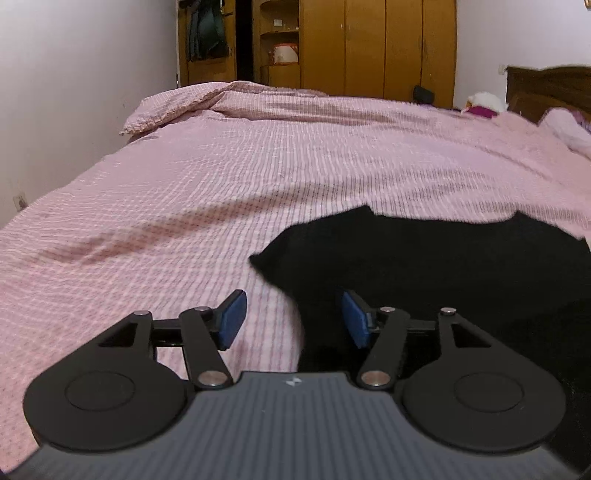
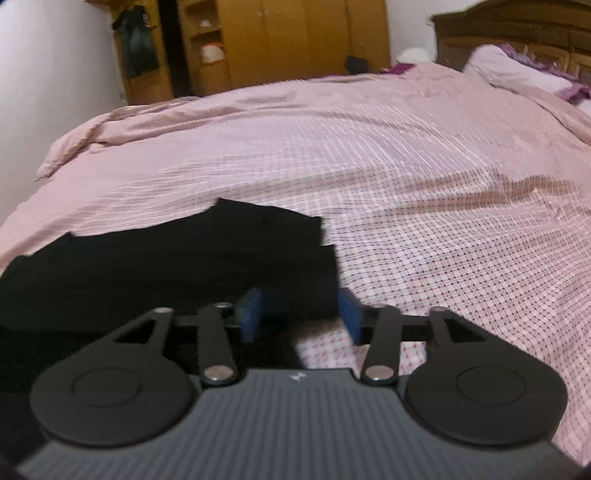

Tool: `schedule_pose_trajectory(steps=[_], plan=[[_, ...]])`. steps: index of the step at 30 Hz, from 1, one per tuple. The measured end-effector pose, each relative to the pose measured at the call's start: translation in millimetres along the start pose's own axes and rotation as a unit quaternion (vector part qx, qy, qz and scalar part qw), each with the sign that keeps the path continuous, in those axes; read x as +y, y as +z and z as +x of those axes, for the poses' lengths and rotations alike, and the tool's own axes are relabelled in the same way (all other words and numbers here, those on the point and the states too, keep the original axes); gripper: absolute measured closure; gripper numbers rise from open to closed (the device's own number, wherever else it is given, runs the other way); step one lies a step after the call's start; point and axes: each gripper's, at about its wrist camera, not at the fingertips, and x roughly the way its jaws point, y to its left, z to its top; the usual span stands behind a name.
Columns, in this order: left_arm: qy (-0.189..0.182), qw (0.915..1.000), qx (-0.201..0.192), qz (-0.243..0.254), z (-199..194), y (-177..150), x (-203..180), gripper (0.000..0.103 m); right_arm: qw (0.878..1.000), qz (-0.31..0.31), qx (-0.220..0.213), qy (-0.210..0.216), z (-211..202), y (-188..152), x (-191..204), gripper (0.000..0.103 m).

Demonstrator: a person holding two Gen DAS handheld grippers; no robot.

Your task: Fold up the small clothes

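White walls (image 1: 74,74), wooden wardrobe (image 1: 376,44), pink-covered bed (image 1: 258,166).

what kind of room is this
Most likely a home bedroom. A large bed with a pink checked cover fills both views, a wooden wardrobe stands along the far wall, and a dark wooden headboard with a pillow sits at one end.

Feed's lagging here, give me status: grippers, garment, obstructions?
Left gripper open, nothing held. Right gripper open, black garment edge between jaws, not pinched. Garment flat on pink bedspread. Nothing in the way.
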Motion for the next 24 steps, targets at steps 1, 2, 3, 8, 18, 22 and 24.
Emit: schedule_pose_trajectory(steps=[1,2,3,8,18,22,24], plan=[[0.003,1.0,0.005,0.005,-6,-3,0,0.038,1.0,-0.004,-0.001,0.005,-6,-2,2,0.05],[0.005,0.9999,0.009,0.009,-13,-6,0,0.038,1.0,-0.007,0.001,0.012,-12,-5,4,0.05],[0.005,0.9998,0.012,0.014,-19,-9,0,0.038,1.0,-0.008,0.002,0.016,-17,-7,6,0.05],[0.007,0.9992,0.025,0.029,-43,-29,-3,0.037,0.999,-0.009,0.015,0.033,-41,-25,12,0.05],[0.01,0.9981,0.06,0.004,-73,-59,-2,0.037,0.999,0.014,0.044,0.022,-71,-61,5,0.049],[0.003,0.997,0.078,-0.001,-96,-75,-1,0.036,0.998,0.022,0.059,0.019,-85,-77,-2,0.049],[-0.003,0.9963,0.086,-0.006,-106,-84,0,0.035,0.997,0.03,0.065,0.02,-93,-85,-5,0.049]])
